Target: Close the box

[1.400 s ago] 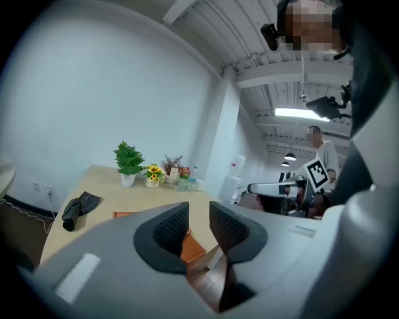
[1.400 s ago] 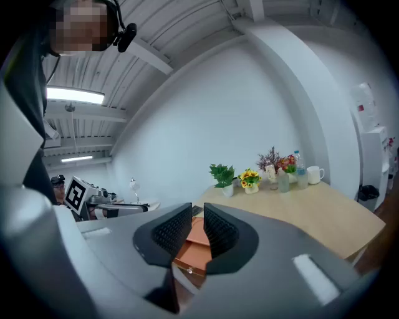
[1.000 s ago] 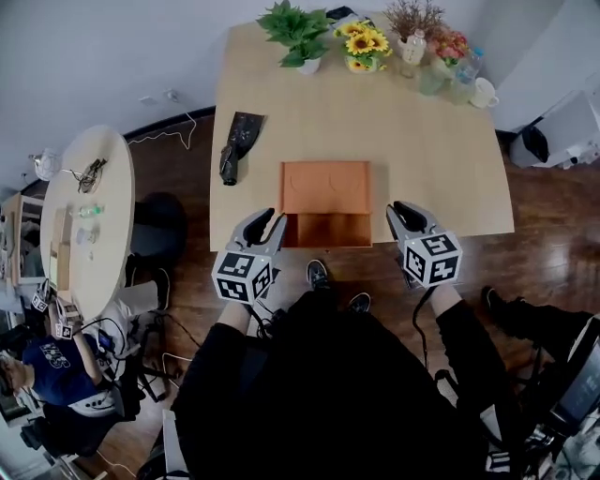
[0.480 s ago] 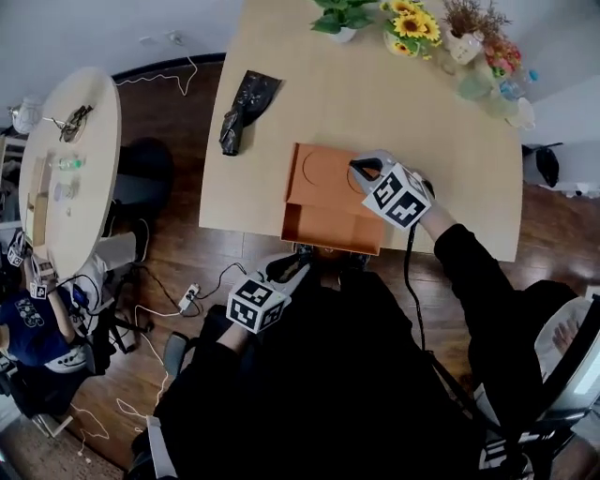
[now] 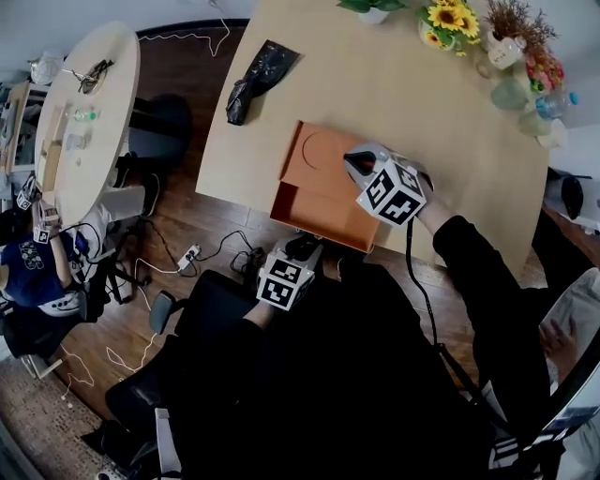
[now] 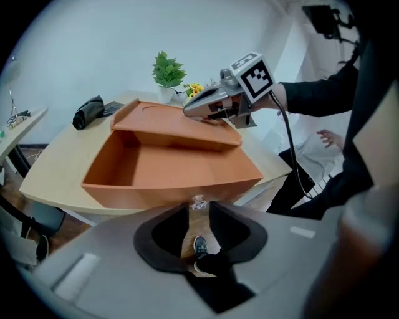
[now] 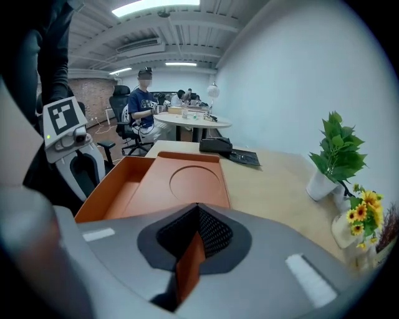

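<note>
— On the near edge of the table, what have we got?
— An orange box, its tray open at the top and its front wall right at the table's rim. The lid, with a round mark pressed into it, is tilted up over the back part of the tray.
— Who has hold of it?
— The right gripper. Its jaws are pressed onto a thin orange flap at the lid's right side (its own view shows that flap standing on edge between them). Its marker cube hides part of the lid from above.
— And the other one?
— The left gripper hangs below the table's rim, just in front of the box's front wall. Its jaws stand a little apart with nothing in them; a shoe and the floor show through the gap.
— Anything close to the box?
— A black bag lies on the table to the left of it, apart from it. A potted plant and sunflowers stand along the far edge, well away. Off to the left is a round table, with a person in blue seated beside it
</note>
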A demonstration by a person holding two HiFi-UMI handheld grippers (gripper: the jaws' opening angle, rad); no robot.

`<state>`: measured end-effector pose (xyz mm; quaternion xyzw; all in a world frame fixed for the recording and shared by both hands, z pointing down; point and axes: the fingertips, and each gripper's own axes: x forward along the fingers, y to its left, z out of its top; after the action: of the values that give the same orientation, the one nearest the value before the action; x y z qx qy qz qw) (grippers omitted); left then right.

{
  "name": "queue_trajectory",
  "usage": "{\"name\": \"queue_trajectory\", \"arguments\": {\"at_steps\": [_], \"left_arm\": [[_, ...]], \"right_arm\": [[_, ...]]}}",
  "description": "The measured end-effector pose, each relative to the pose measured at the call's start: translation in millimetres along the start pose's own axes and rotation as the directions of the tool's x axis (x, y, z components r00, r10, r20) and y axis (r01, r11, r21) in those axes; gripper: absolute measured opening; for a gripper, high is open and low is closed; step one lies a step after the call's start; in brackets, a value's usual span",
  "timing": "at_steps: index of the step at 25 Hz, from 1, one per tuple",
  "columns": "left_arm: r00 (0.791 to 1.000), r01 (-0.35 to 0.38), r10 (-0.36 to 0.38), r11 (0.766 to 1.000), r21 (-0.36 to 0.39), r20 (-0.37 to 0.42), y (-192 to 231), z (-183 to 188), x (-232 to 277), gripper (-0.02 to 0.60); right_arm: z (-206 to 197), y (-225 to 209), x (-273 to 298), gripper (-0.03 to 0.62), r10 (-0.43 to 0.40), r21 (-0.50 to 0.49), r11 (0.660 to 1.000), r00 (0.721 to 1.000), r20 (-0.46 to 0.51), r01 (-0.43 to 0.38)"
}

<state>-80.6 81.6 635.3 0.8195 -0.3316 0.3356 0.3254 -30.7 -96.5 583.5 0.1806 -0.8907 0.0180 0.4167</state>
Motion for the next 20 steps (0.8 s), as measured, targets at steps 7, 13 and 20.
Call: {"name": "queue_trajectory", "arguments": {"at_steps": [7,13,20], "left_arm": [[0.992,-0.122,0.123,0.992,-0.040,0.015,7,11,11,0.049],[0.990,-0.142,0.143,0.989,-0.038,0.015,13,34,26,0.048],[0.988,-0.150,0.150,0.989,-0.012,0.020,26,64,47,0.048]], "right_arm": [[2,0,1,0.000,0.003,-0.022,1.000,1.000,0.027,-0.002],[1,2,1,0.000,0.012,-0.015,1.000,1.000,0.024,-0.012],[1,3,2,0.000,0.009,-0.017,1.000,1.000,0.023,-0.009]]}}
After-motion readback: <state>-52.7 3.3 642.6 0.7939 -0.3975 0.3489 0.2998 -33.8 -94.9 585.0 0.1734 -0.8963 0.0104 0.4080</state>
